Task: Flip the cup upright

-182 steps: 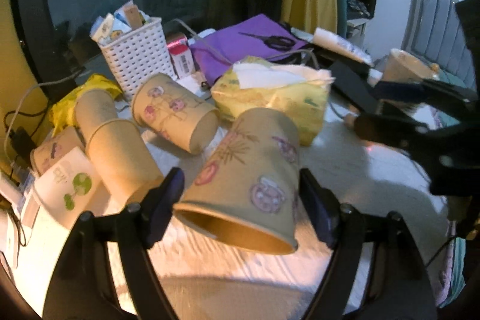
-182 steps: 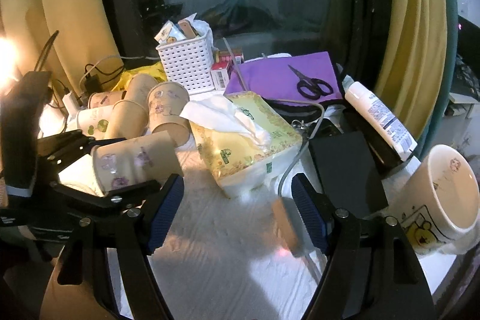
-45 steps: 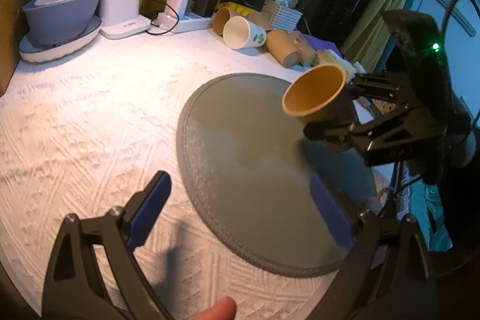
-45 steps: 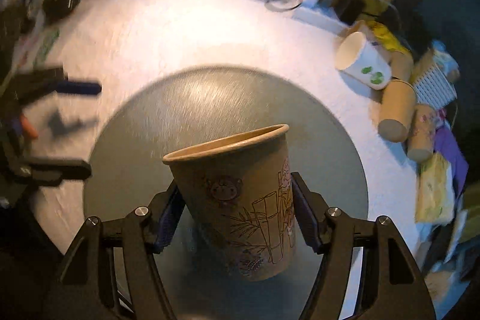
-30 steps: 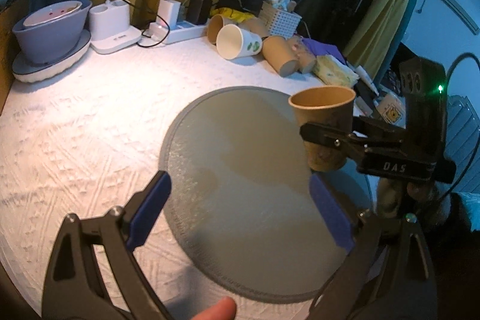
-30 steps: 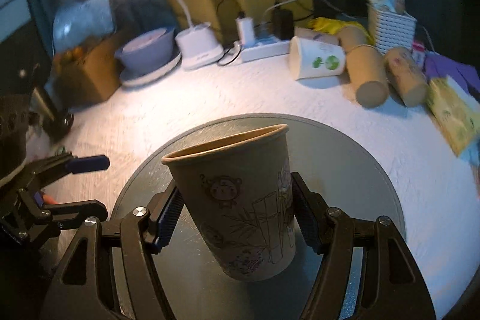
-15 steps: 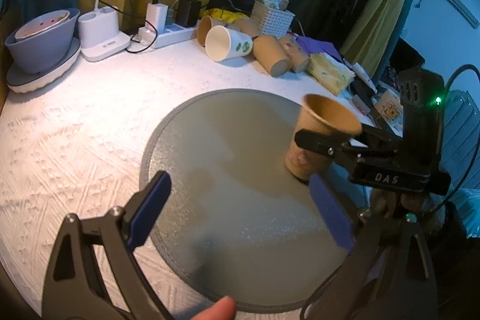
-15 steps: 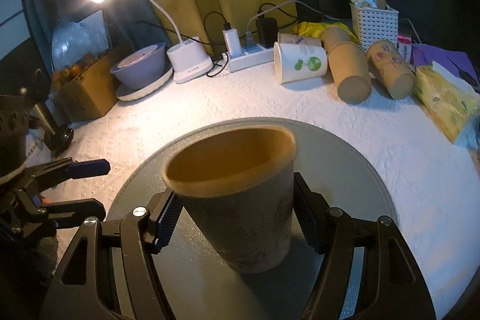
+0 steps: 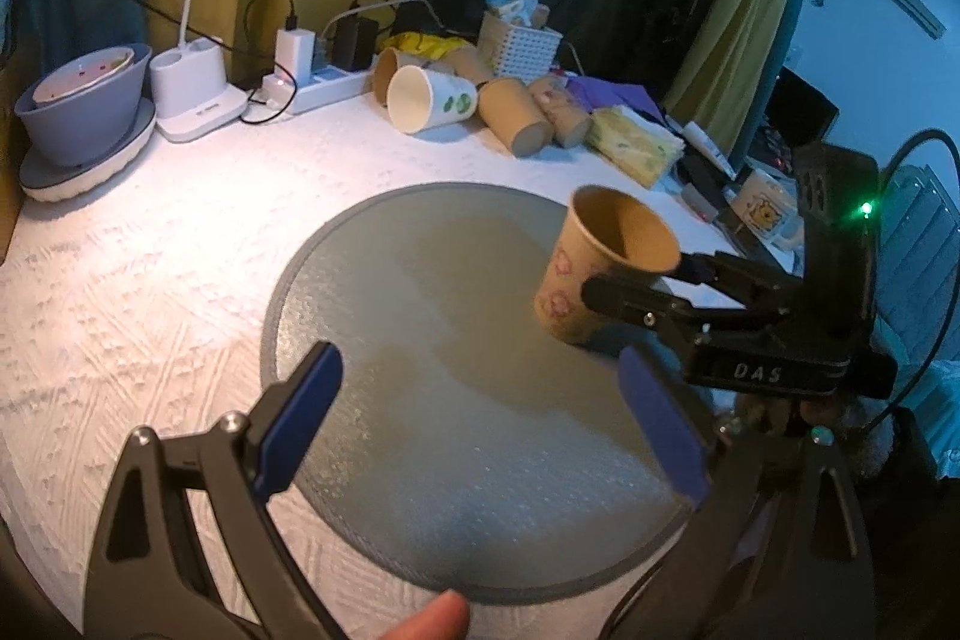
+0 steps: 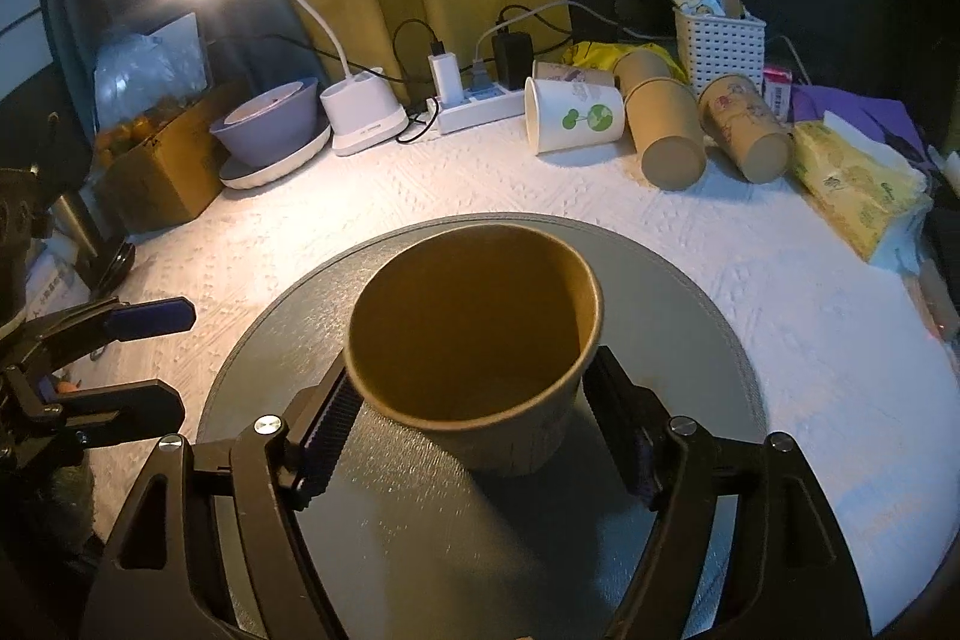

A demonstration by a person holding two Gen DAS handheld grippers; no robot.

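Observation:
A brown paper cup (image 10: 480,352) with pink flower prints stands mouth up on the round grey mat (image 10: 690,316), its base touching the mat. My right gripper (image 10: 474,436) is shut on the cup, one finger on each side. In the left wrist view the cup (image 9: 600,268) stands at the mat's (image 9: 420,316) right side, held by the right gripper (image 9: 672,280). My left gripper (image 9: 474,424) is open and empty over the mat's near part, left of the cup.
Several paper cups (image 10: 666,124) lie on their sides at the back by a white basket (image 10: 720,40). A tissue pack (image 10: 858,184) lies at the right. A lamp base (image 10: 360,112), power strip (image 10: 474,106) and grey bowl (image 10: 270,124) stand at the back left.
The right gripper has lowered the cup onto the mat, mouth up. The left gripper has stayed open and drawn slightly closer to the mat.

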